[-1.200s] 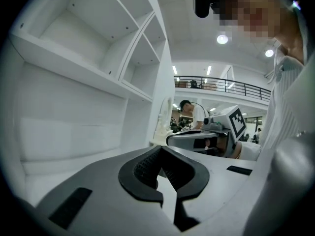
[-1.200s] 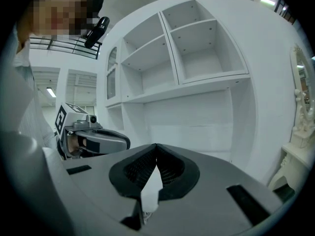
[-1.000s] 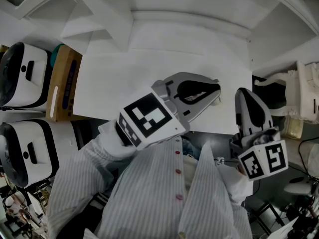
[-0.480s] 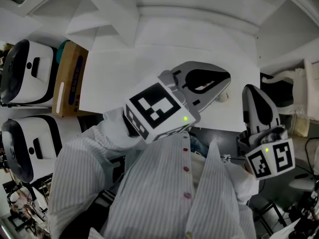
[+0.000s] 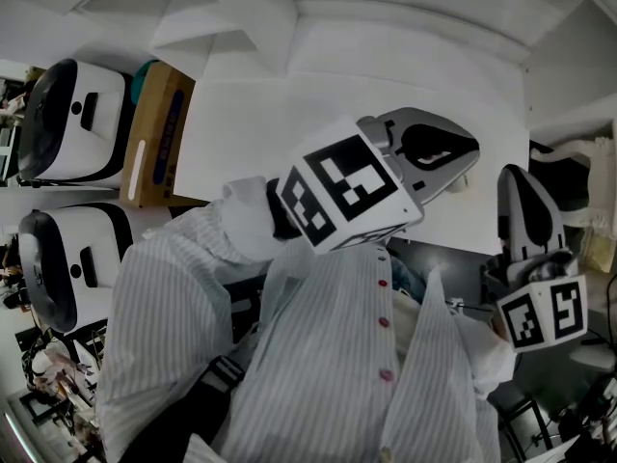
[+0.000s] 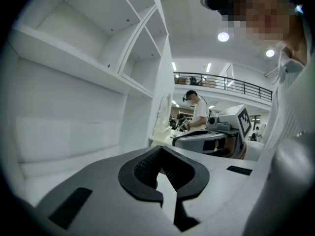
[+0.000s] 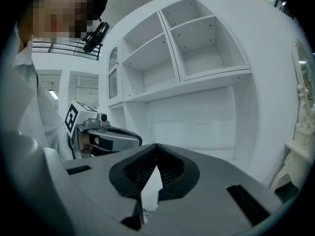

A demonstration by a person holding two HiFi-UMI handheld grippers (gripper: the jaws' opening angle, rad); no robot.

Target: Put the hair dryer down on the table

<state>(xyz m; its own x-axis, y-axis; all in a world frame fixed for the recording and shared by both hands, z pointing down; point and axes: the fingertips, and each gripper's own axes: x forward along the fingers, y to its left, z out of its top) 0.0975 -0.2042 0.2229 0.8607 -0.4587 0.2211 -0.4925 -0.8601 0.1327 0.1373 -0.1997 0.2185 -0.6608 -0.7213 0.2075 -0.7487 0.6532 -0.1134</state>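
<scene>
near the white table [image 5: 289, 114] edge, left gripper [image 5: 465, 155] and right gripper [image 5: 522, 176] are held side by side, each with its 2 jaws closed, empty; place of hair dryer cannot be told.

Premises: a large indoor hall fitted out as a recording lab, with a mock domestic set built inside it. Beyond the jaws of the left gripper [image 5: 466, 157], a railed mezzanine [image 6: 221, 85] runs under round ceiling lights [image 6: 223, 37], and a person [image 6: 199, 113] stands working at another station. Straight ahead of the jaws of the right gripper [image 5: 522, 177], a white shelf unit [image 7: 197, 48] with open compartments rises at the far side of a white table [image 5: 289, 114]. Well to the left of both sets of jaws, two white-and-black devices [image 5: 72, 123], type not determinable, and a cardboard box [image 5: 159, 133] sit beside the table.
</scene>
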